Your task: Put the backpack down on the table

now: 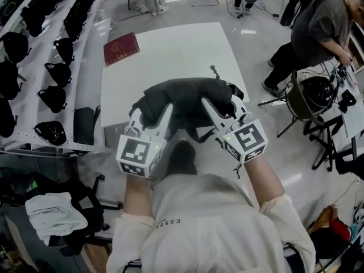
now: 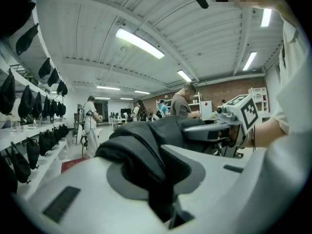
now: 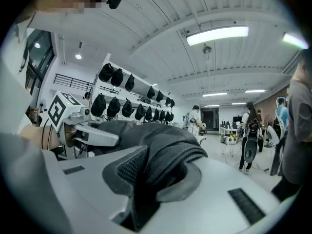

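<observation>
The backpack (image 1: 187,98) is clamped by its fabric in the left gripper (image 1: 165,111) and right gripper (image 1: 207,103) — one per side, for a level carry — above the table's (image 1: 170,50) near edge.

1 backpack (image 1: 187,98), 1 table (image 1: 176,50), 1 red book (image 1: 120,48), 2 grippers: L gripper (image 1: 152,108), R gripper (image 1: 223,101).

The person is wearing a cream top (image 1: 216,232) with loose sleeves (image 1: 124,246), and a short line of small dark lettering (image 1: 169,223) is running across it near the collar. The left gripper (image 1: 152,108) and right gripper (image 1: 220,98) are showing smooth, pale grey-white moulded shells. Each is carrying a cube (image 1: 139,152) printed with black-and-white square markers. A tiny green light (image 1: 227,134) is glowing on the right one. Dark grey textured pads (image 3: 127,168) are lining the jaws.
</observation>
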A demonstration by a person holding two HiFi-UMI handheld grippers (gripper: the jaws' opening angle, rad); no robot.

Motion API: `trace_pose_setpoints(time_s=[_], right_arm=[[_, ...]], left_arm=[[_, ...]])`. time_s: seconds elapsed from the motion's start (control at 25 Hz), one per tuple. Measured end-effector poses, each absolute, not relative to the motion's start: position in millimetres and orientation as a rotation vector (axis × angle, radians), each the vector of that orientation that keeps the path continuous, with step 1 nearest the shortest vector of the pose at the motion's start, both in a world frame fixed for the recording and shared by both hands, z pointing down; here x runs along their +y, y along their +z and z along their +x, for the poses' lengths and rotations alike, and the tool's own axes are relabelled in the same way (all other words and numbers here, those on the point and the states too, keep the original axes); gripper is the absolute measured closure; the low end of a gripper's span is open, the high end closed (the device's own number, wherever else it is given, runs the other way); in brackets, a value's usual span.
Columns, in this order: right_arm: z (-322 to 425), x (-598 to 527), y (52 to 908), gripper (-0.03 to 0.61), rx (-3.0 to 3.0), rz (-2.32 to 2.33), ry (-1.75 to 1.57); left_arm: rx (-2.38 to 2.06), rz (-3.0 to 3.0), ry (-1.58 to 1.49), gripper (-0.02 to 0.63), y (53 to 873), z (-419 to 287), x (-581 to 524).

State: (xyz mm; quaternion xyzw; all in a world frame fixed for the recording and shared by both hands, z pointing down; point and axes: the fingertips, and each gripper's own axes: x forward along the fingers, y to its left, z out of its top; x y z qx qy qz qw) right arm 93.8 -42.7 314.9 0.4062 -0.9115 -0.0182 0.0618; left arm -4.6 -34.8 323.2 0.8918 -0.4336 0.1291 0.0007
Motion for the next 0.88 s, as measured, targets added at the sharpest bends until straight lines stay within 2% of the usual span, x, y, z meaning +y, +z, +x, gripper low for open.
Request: trace_pose_setpoints(time_s=[0.88], right_arm=[[50,-315,294,0.497,-2.755,1.261,-0.149]], left_arm=[[-1.405,2.868,0.328,0.541,305,-49,-306]])
